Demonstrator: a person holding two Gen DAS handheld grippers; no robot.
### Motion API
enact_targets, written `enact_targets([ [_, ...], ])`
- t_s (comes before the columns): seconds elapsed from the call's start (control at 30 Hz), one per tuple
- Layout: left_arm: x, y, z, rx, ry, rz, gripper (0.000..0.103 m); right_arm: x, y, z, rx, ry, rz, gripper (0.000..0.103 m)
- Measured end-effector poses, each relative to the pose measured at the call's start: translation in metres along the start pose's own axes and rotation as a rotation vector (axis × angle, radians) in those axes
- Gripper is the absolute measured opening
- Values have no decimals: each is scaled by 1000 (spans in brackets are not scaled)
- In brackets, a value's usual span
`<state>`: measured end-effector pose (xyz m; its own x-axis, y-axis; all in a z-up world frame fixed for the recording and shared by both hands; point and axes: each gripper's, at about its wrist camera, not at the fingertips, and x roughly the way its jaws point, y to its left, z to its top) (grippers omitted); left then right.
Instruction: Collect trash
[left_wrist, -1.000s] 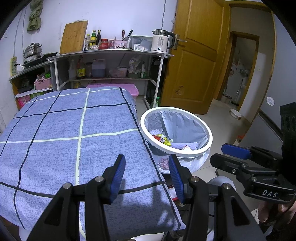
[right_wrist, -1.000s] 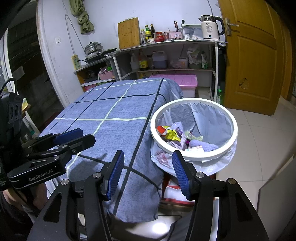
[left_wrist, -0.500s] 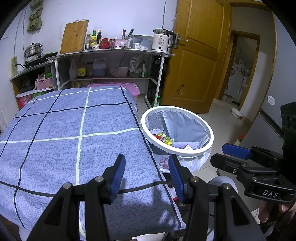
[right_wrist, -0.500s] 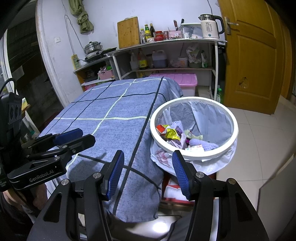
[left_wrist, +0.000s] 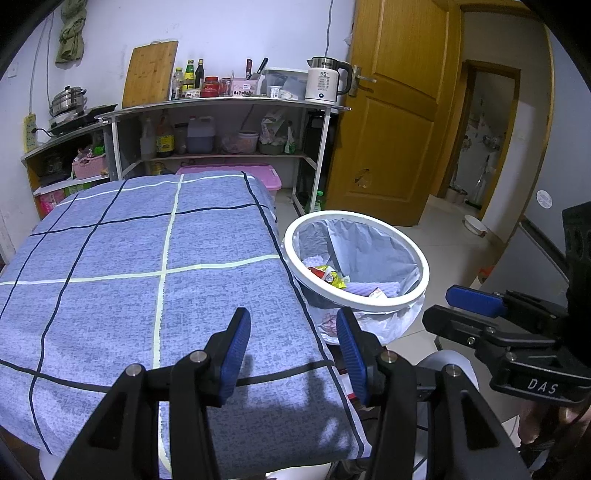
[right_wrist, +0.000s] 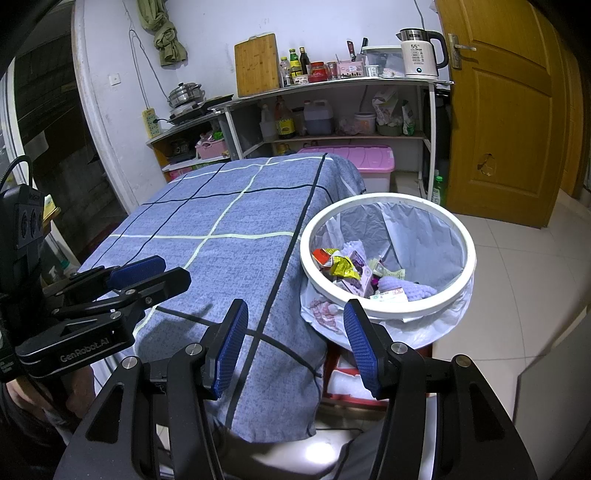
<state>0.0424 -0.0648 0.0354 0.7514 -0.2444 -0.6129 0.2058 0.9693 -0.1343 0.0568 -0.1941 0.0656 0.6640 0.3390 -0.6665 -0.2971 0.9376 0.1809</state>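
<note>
I hold both tools above the near end of the tabletop (left_wrist: 155, 258), which a blue checked cloth covers. The left gripper (left_wrist: 291, 350) has its jaws released, with nothing between them; only cloth shows in the gap. The right gripper (right_wrist: 295, 343) is the same: jaws apart, empty, over the cloth corner next to the bin (right_wrist: 388, 314).

The bin stands just beside the tabletop's right edge, its white rim at about cloth height, with a pale bag inside it. The trash (right_wrist: 354, 273) lies in the bag: a red and yellow wrapper, a purple packet, some paper slips and a lilac knitted thing. On the cloth I see no trash at all, so I judge that the collecting is finished or nearly so, unless something lies outside these views.

What could go wrong from here:
- The bin seems to stand on a red stool or crate; I cannot tell exactly. If a gripper pushes the rim, the bin may tip and spill.
- The cloth hangs loose over the corner beside the bin. If a jaw catches it, the cloth may drag sideways.
- The bag's edge hangs below the rim on the near side. If a jaw hooks it, the bag may come off the rim.
- The two grippers are near each other above the cloth, so a quick turn may knock them together.
</note>
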Motion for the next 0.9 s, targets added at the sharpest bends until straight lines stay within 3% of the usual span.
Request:
enact_targets([
  [0.9, 1, -4, 0, -13, 15, 29, 50, 0, 0, 0, 1, 1, 0, 55],
])
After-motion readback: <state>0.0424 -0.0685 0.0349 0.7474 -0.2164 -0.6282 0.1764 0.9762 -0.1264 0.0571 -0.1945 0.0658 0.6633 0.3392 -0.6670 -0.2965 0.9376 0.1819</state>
